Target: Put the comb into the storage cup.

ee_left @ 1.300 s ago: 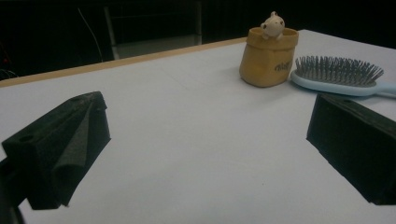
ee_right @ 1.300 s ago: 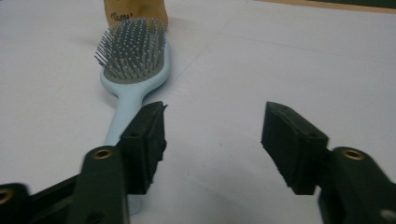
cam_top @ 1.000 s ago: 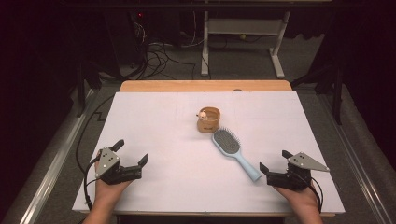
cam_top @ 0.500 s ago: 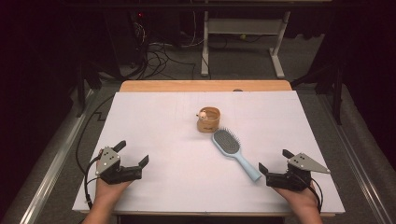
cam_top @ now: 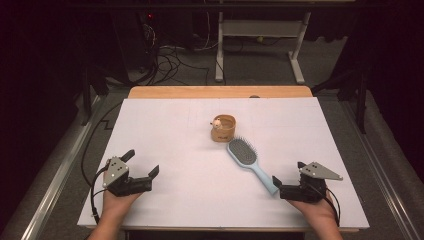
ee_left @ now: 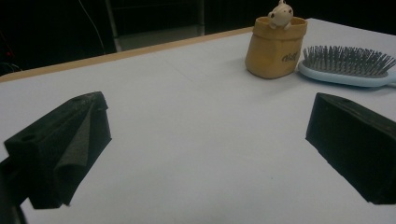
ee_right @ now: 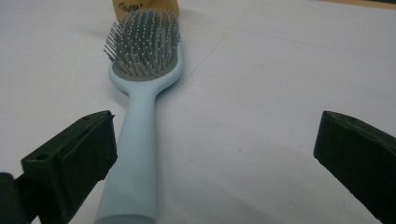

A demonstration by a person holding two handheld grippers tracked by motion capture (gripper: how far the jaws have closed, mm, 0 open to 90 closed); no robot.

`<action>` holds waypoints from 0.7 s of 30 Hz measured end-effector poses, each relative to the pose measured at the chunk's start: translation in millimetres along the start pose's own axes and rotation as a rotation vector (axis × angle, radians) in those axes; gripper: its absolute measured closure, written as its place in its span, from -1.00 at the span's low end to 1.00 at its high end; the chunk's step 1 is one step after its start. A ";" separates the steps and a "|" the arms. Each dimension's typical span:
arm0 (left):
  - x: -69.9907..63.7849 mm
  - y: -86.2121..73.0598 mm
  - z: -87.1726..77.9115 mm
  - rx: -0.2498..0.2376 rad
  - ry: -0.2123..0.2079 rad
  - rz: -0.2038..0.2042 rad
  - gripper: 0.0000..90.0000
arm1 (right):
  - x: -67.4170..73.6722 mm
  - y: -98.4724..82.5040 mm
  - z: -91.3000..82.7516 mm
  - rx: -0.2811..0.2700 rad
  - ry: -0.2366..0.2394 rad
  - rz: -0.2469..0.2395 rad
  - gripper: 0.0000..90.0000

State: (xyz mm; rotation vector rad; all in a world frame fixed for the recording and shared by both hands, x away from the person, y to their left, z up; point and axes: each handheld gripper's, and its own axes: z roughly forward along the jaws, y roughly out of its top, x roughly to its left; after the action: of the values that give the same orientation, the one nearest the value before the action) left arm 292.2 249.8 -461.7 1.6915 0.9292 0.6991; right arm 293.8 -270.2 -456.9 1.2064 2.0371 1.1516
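Nothing much is changing across the last second — the right gripper is staying low at the near right of the white table, jaws spread wide, with the butt of the light-blue hairbrush handle lying just inside its left jaw in the right gripper view, bristles up. The left gripper is likewise holding still at the near left, jaws apart on nothing. Farther back, the brush head is lying just beside the small tan pouch with a little figure — so the grasp is probably yet to begin.
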 end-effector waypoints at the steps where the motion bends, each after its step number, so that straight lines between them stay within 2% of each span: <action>1: 1.0 0.3 -0.7 -0.003 0.002 -0.005 -0.98 | 0.9 0.4 1.7 0.012 0.004 -0.001 -1.00; 3: 2.7 -0.1 -1.4 -0.008 0.001 -0.017 -0.98 | 3.0 0.6 5.4 0.034 0.012 -0.005 -1.00; 6: 6.5 -1.1 -0.8 0.009 -0.012 -0.040 -0.98 | 6.8 -1.6 12.4 0.105 0.030 -0.008 -1.00; 8: 7.0 -1.0 -0.8 0.006 -0.010 -0.045 -0.97 | 7.2 -2.0 13.1 0.118 0.029 -0.009 -1.00; 12: 6.4 -0.2 -0.9 -0.001 -0.013 -0.029 -0.94 | 8.9 -2.0 16.0 0.200 0.050 -0.020 -1.00; 21: 5.0 -2.8 2.7 0.017 -0.020 0.002 -0.95 | 9.7 2.1 14.0 0.256 0.082 -0.028 -1.00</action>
State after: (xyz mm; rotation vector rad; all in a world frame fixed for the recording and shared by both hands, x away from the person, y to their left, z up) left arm 296.4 253.1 -465.1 1.7119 0.9214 0.6760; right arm 300.6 -255.4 -462.4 1.2623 2.3108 0.9633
